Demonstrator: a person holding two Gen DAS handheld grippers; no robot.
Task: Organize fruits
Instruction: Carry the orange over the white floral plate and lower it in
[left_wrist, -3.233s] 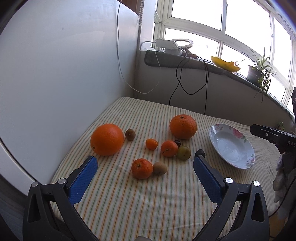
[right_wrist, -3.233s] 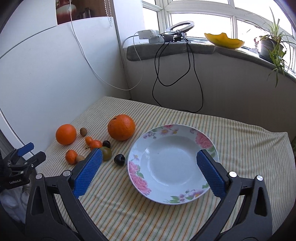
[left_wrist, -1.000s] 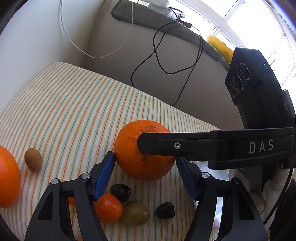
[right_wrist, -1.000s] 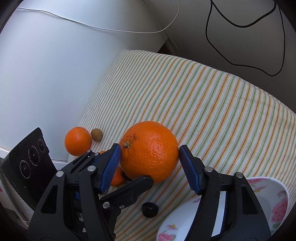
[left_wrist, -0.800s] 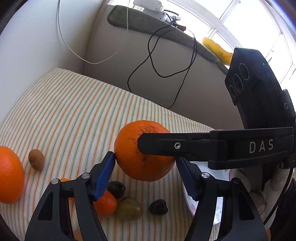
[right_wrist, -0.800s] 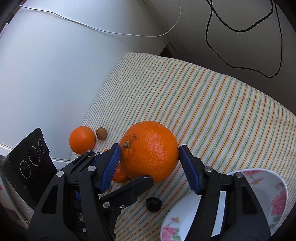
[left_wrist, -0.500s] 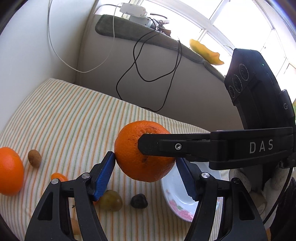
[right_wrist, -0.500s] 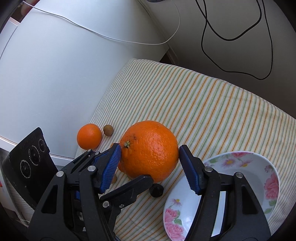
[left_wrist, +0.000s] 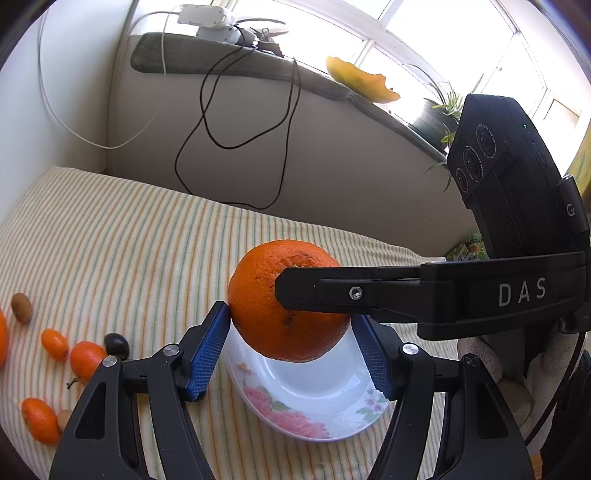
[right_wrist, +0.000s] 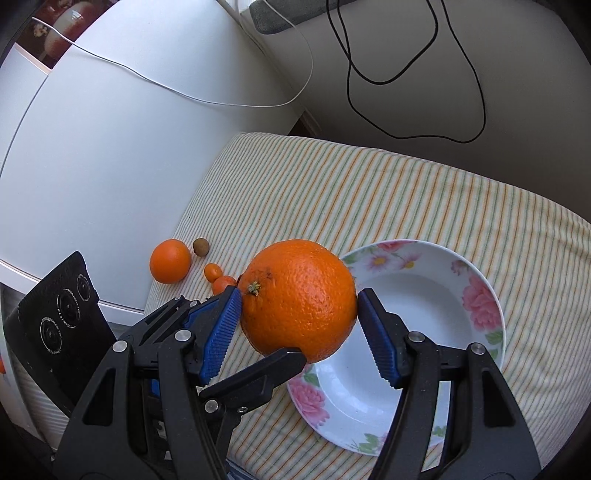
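A large orange (left_wrist: 273, 314) (right_wrist: 299, 299) is held in the air between both grippers at once. My left gripper (left_wrist: 291, 343) is shut on it from the sides, and my right gripper (right_wrist: 299, 328) is shut on it crosswise. The orange hangs over the left rim of a white floral plate (left_wrist: 314, 402) (right_wrist: 424, 332) on the striped cloth. Small fruits lie to the left: a second orange (right_wrist: 170, 261), a kiwi (left_wrist: 21, 307) (right_wrist: 201, 246), tangerines (left_wrist: 85, 360) and a dark plum (left_wrist: 116, 344).
The striped tablecloth (left_wrist: 122, 240) ends at a white wall on the left and a grey ledge wall behind, with black and white cables (left_wrist: 236, 122) hanging down. A yellow dish (left_wrist: 360, 83) and a plant (left_wrist: 439, 114) stand on the window ledge.
Both grippers closed on the large orange, lifted it off the cloth and carried it right, from beside the small fruits to above the plate's rim.
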